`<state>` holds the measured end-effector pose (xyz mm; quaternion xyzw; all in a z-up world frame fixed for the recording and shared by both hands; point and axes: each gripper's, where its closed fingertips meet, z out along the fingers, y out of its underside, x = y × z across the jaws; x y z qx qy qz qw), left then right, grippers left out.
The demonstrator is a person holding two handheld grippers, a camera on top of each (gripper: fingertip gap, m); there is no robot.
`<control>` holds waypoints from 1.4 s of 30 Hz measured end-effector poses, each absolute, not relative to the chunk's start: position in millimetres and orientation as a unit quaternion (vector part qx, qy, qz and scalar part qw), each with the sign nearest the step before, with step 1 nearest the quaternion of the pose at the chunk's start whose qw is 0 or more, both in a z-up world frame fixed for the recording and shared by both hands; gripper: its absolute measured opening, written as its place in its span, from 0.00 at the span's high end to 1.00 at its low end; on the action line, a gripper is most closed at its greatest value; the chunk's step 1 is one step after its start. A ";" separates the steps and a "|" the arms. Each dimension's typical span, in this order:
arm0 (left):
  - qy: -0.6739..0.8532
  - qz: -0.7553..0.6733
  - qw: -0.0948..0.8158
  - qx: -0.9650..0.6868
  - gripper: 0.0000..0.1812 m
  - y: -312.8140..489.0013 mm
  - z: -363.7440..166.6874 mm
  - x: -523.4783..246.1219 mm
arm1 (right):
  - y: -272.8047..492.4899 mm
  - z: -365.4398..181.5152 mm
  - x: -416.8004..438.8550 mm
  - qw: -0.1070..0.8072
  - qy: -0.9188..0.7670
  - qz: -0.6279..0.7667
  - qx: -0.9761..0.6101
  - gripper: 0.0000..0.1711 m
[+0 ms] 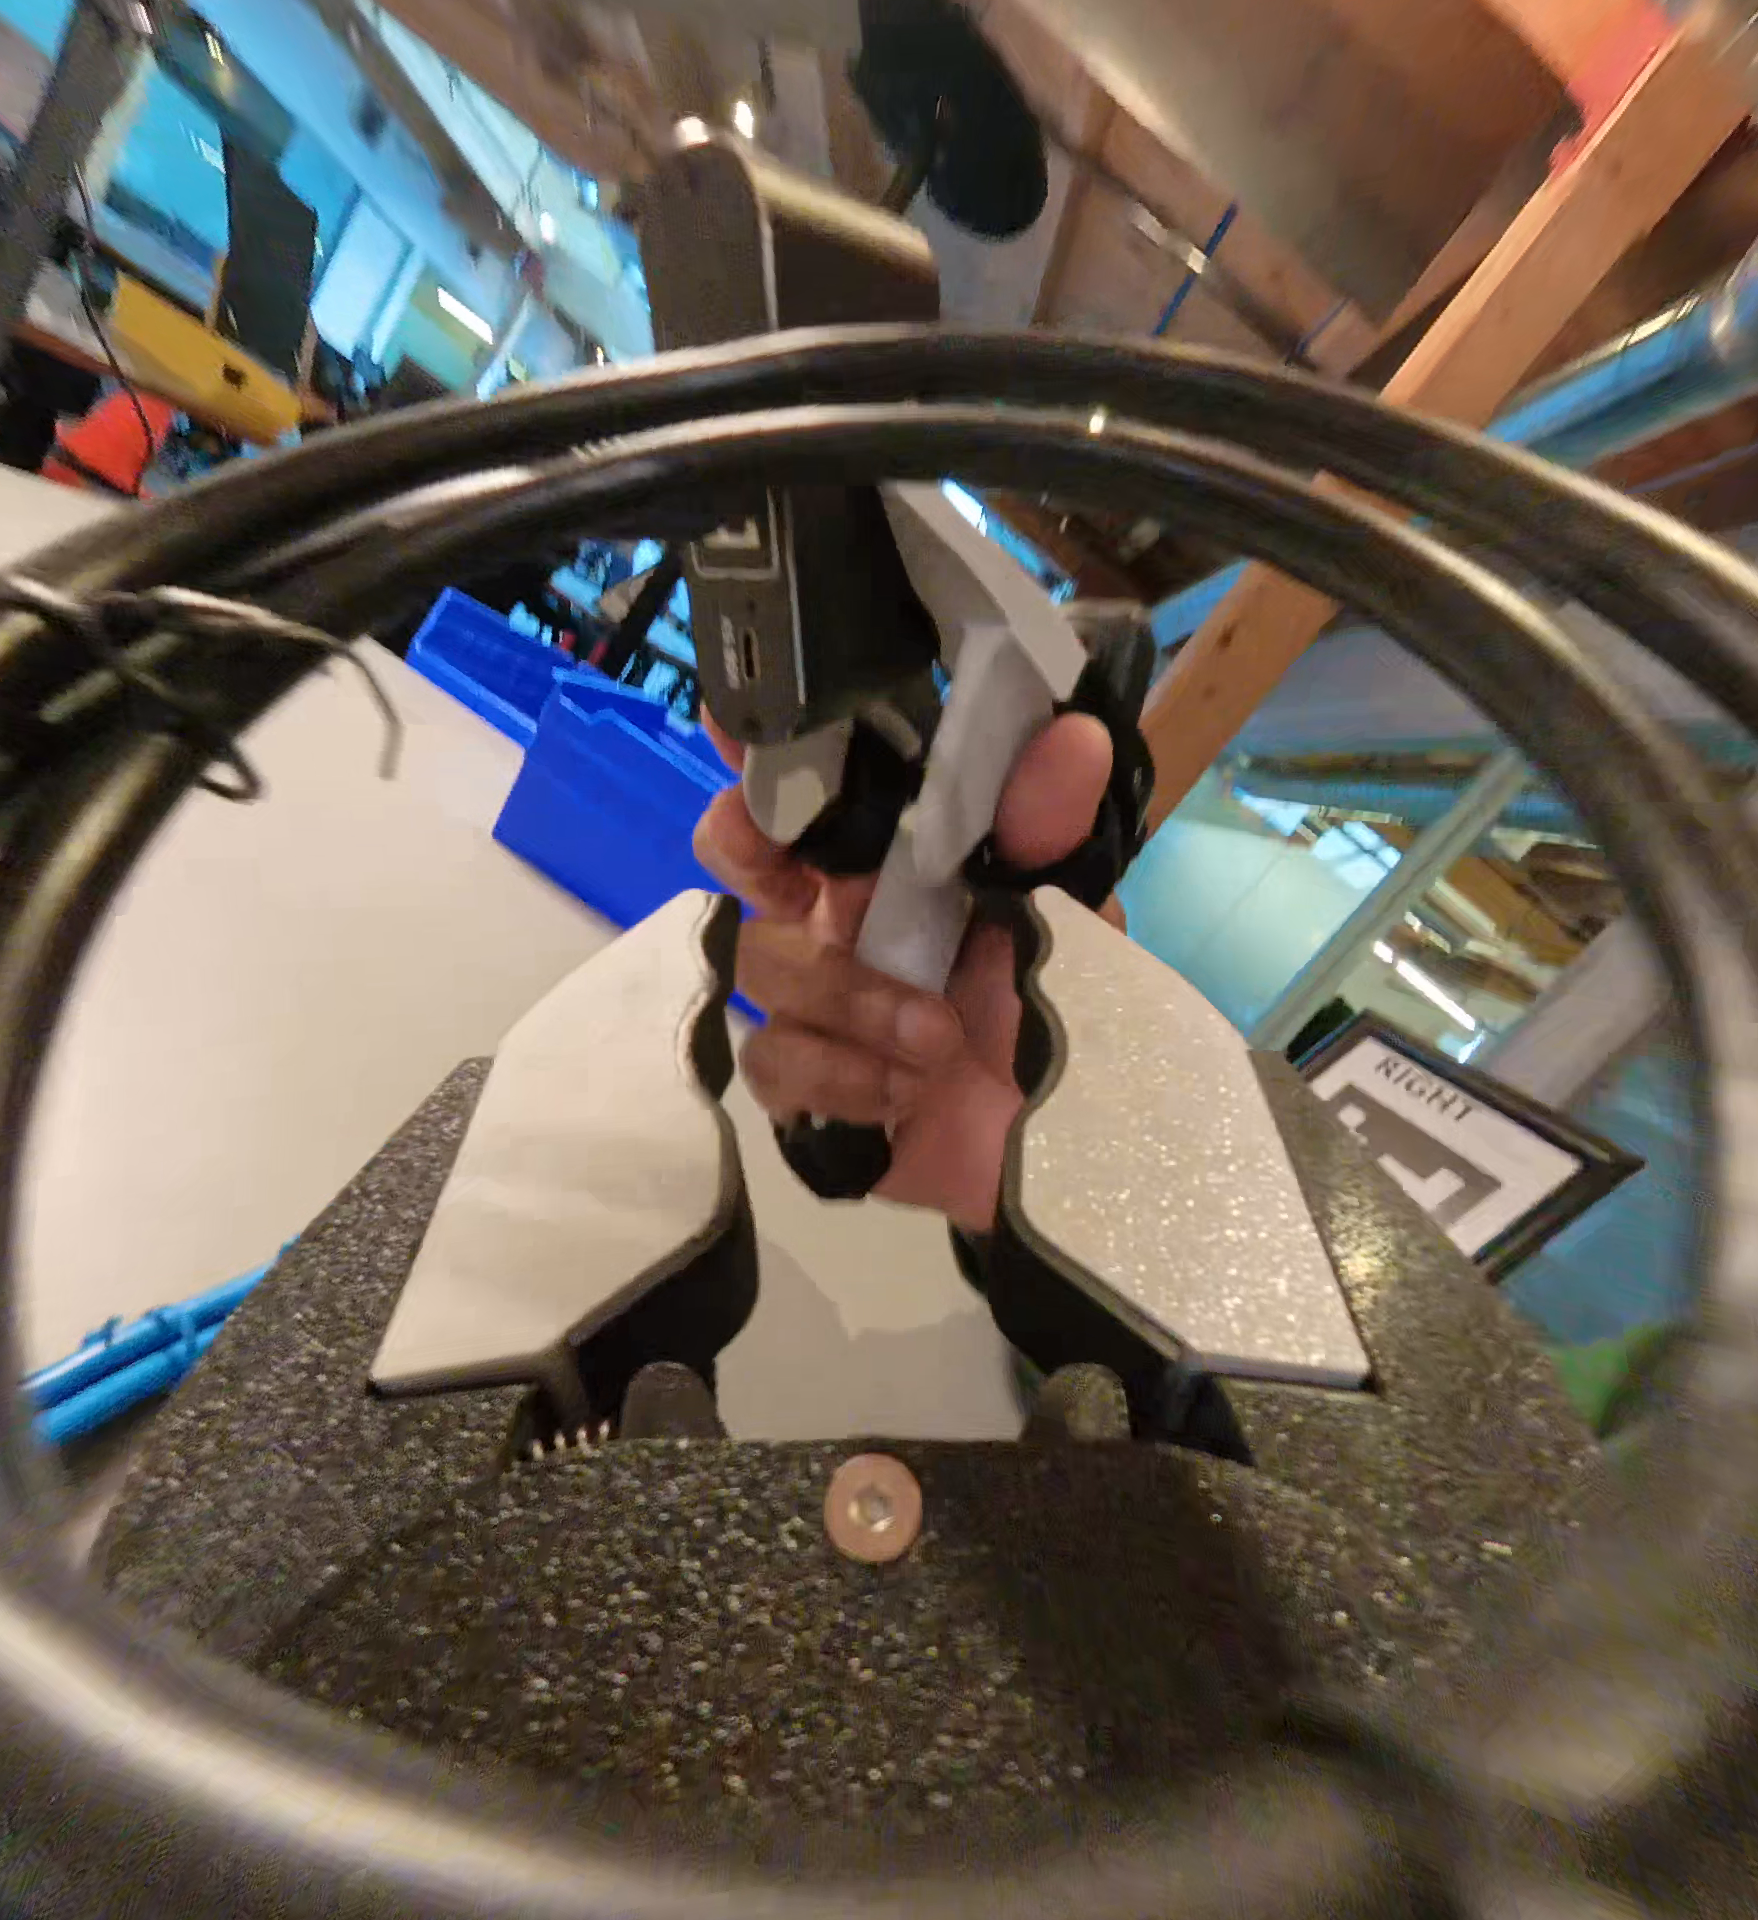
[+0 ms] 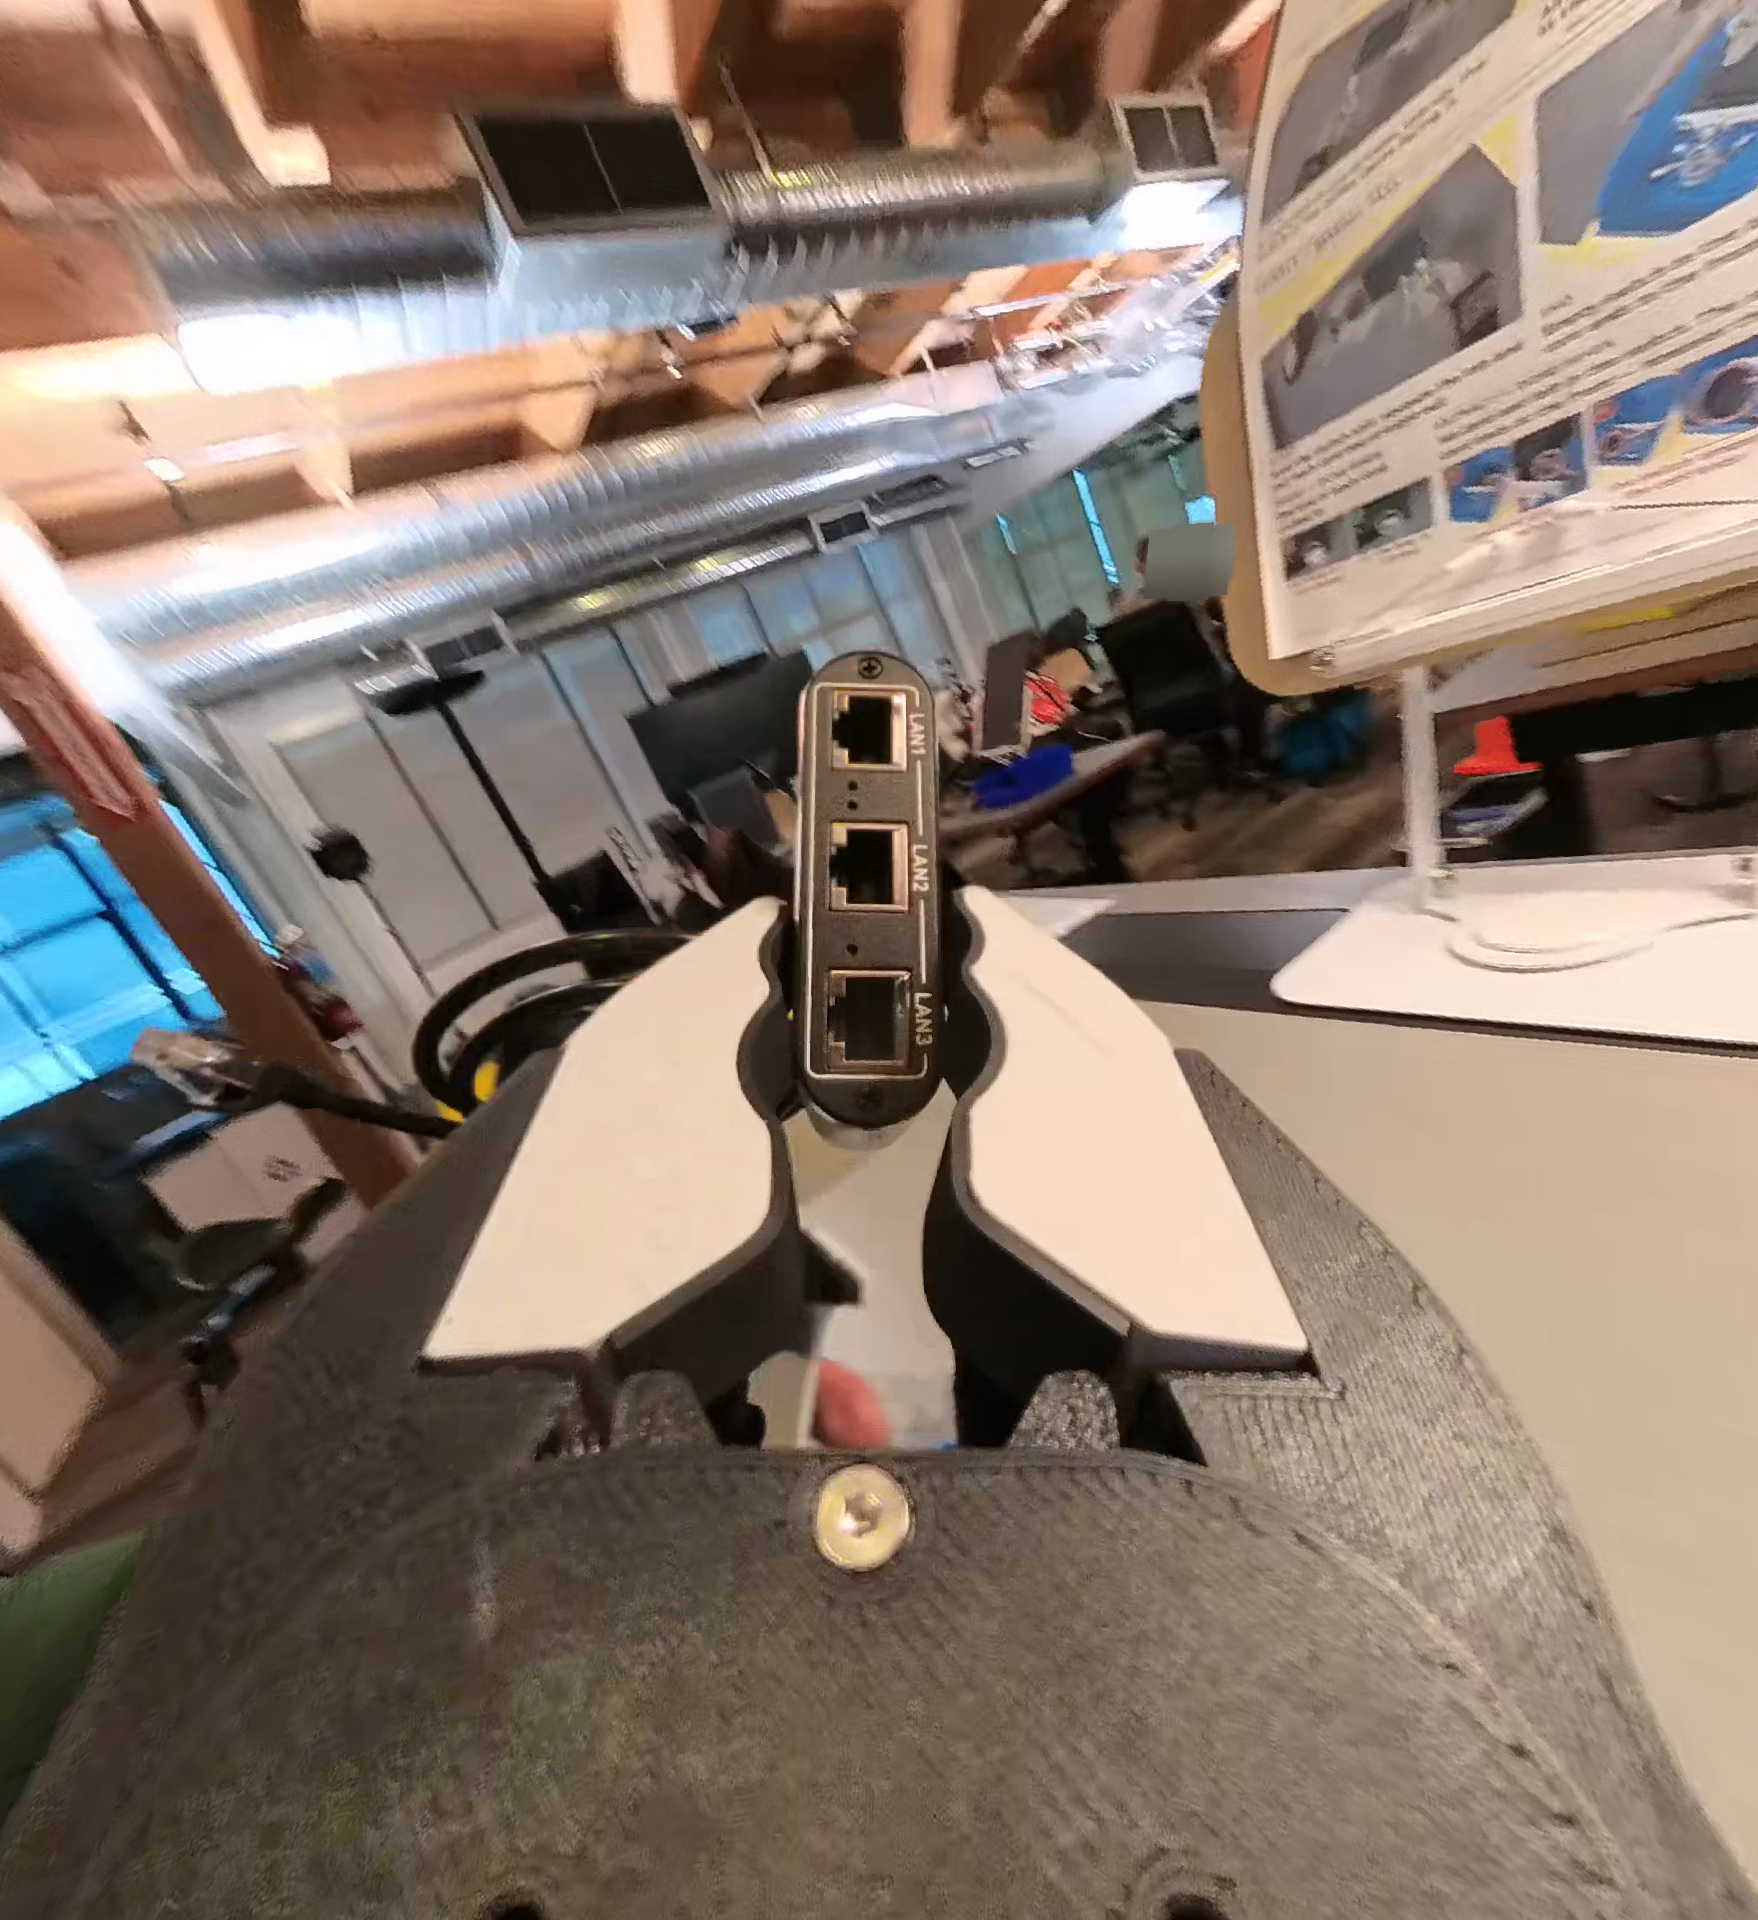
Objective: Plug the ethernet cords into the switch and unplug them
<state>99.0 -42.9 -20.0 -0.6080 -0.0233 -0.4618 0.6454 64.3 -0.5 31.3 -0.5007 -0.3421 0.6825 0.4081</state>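
Your right gripper [image 2: 870, 997] clamps the switch [image 2: 864, 894], ports empty; left gripper [image 1: 870, 997] gapes, black cord [image 1: 854, 416] coiled at twelve o'clock, unplugged.

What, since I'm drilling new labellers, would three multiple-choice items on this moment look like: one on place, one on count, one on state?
1. Where is the switch?
A. lying on the table
B. between the fingers of the right gripper
C. in a blue bin

2. How many ports does its face show?
A. two
B. three
C. five

3. What state are the ports in?
A. all empty
B. one holds a plug
C. all hold plugs

Answers:
1. B: the right wrist view shows both fingers closed against its lower sides.
2. B: three sockets sit in a column down its face.
3. A: every socket is an open hole with no plug in it.
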 end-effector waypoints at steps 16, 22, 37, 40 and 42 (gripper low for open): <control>-0.076 -0.414 0.757 -0.500 0.85 -69.4 16.8 37.8 | -69.2 15.8 39.7 0.375 -0.409 0.689 -0.466 0.85; -0.090 -0.397 0.751 -0.520 0.85 -74.5 17.5 26.0 | -63.0 17.8 45.4 0.471 -0.483 0.609 -0.418 0.80; -0.167 -0.417 0.600 -0.662 0.84 -41.9 -38.2 -3.0 | -37.6 -31.4 26.2 0.625 -0.680 0.299 -0.240 0.31; -0.165 -0.448 0.569 -0.670 0.84 -28.9 -52.8 7.4 | -29.0 -58.6 15.7 0.598 -0.706 0.277 -0.258 0.29; -0.154 -0.470 0.542 -0.680 0.84 -22.1 -64.1 18.8 | -16.4 -70.5 11.6 0.608 -0.711 0.234 -0.265 0.31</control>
